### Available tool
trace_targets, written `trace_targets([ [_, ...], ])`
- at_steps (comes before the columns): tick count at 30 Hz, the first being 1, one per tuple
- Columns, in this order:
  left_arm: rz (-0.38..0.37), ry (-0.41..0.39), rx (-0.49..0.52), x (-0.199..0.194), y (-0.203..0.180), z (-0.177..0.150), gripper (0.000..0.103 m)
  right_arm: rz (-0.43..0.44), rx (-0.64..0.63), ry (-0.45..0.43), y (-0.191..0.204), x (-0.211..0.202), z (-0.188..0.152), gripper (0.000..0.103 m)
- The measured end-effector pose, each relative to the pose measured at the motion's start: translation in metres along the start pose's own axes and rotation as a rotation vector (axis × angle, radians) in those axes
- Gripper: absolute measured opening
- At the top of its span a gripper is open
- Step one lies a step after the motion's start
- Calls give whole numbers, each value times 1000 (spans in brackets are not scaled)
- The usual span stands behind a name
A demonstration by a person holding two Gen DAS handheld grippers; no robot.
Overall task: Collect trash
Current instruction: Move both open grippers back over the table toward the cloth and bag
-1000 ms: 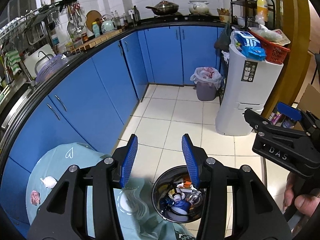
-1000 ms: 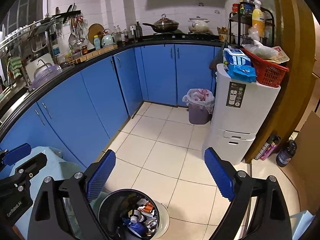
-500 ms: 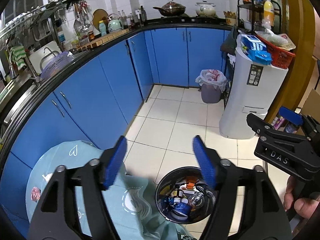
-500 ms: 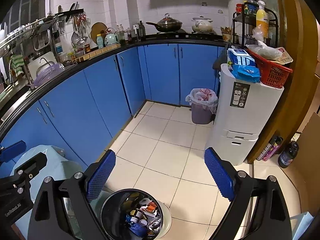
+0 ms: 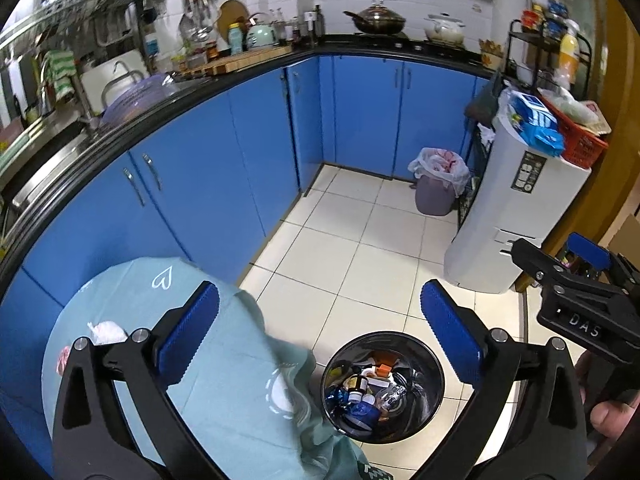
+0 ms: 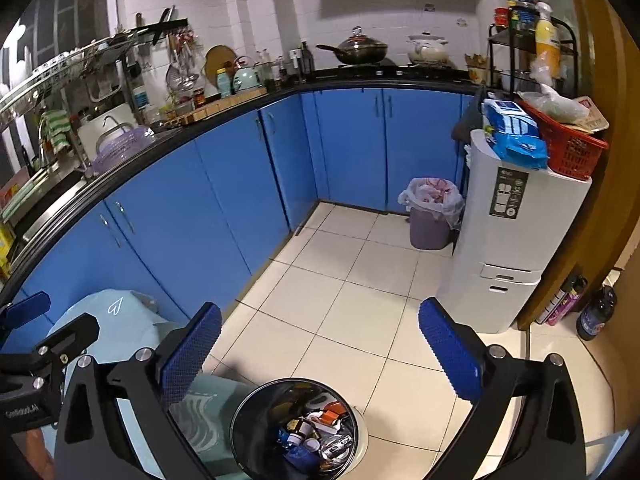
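A black round bin (image 5: pixel 434 364) holding bottles and scraps stands on the tiled floor; it also shows in the right wrist view (image 6: pixel 240 420). My left gripper (image 5: pixel 318 330) is open and empty above the bin and table edge. My right gripper (image 6: pixel 320 354) is open and empty above the bin; it shows at the right of the left wrist view (image 5: pixel 576 276). A white crumpled tissue (image 5: pixel 105 331) and a pink scrap (image 5: pixel 62 360) lie on the round table with a pale teal cloth (image 5: pixel 224 380).
Blue cabinets (image 5: pixel 208 168) under a black counter curve along the left and back. A white appliance (image 6: pixel 512 240) with a red basket stands at the right. A lined purple bin (image 6: pixel 430 212) sits in the corner. Bottles (image 6: pixel 596 312) stand by the wooden door frame.
My left gripper has opened wide from nearly shut and drawn back a little. My right gripper has stayed open and shifted slightly.
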State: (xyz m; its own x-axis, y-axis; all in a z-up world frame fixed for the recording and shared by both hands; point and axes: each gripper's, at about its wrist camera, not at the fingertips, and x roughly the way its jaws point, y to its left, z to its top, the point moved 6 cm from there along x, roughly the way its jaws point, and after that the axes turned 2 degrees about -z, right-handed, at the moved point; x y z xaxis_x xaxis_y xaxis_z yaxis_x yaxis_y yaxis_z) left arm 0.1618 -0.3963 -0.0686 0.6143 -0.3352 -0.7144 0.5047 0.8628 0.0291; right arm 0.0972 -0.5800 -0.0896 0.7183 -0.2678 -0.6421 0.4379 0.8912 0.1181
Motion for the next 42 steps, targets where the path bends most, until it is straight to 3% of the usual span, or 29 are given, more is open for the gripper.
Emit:
trace_targets([
  [13, 100, 4, -144, -13, 93, -23, 99, 52, -109, 18, 73, -1, -3, 96],
  [25, 212, 12, -279, -33, 196, -58, 99, 148, -230, 42, 176, 6, -15, 96],
  [42, 353, 97, -465, -36, 332, -136, 99, 314, -410, 162, 330, 39, -66, 96],
])
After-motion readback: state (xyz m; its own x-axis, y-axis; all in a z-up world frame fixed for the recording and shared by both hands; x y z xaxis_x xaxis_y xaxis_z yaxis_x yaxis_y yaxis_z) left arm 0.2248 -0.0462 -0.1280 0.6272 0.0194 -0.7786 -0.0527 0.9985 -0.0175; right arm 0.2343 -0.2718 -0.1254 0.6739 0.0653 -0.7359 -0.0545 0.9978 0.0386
